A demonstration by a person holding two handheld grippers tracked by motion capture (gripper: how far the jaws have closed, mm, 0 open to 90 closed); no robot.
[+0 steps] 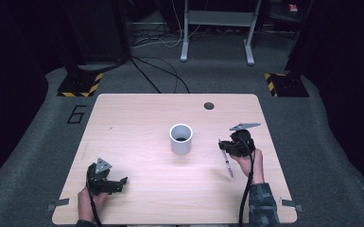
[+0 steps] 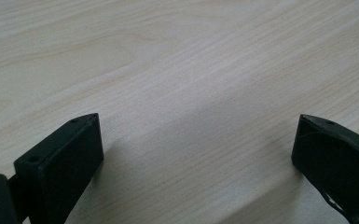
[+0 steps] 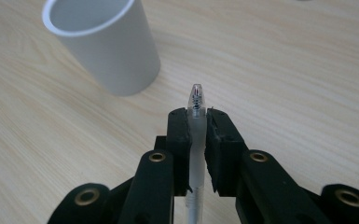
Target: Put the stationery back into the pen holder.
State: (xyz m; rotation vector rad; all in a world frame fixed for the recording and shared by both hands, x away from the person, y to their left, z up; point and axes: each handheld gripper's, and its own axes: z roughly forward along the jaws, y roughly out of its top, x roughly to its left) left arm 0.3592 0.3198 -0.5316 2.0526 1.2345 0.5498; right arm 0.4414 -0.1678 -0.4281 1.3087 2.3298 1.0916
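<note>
A white cylindrical cup (image 1: 181,138) stands upright at the middle of the wooden table (image 1: 137,118); the right gripper view shows the cup (image 3: 105,44) ahead and to the left. My right gripper (image 3: 196,122) is shut on a translucent pen (image 3: 196,140), whose clear tip pokes out past the jaws. In the high view the right gripper (image 1: 223,145) is right of the cup, and the pen (image 1: 228,165) slants back toward the table's front. My left gripper (image 2: 196,140) hangs open over bare wood, at the front left of the table (image 1: 123,182).
A dark round hole (image 1: 209,105) sits near the table's far edge. Metal brackets (image 1: 56,205) stick out at the front corners. Beyond the table are cables, a white desk frame (image 1: 217,28) and hazard-striped stand bases (image 1: 80,85) on grey carpet.
</note>
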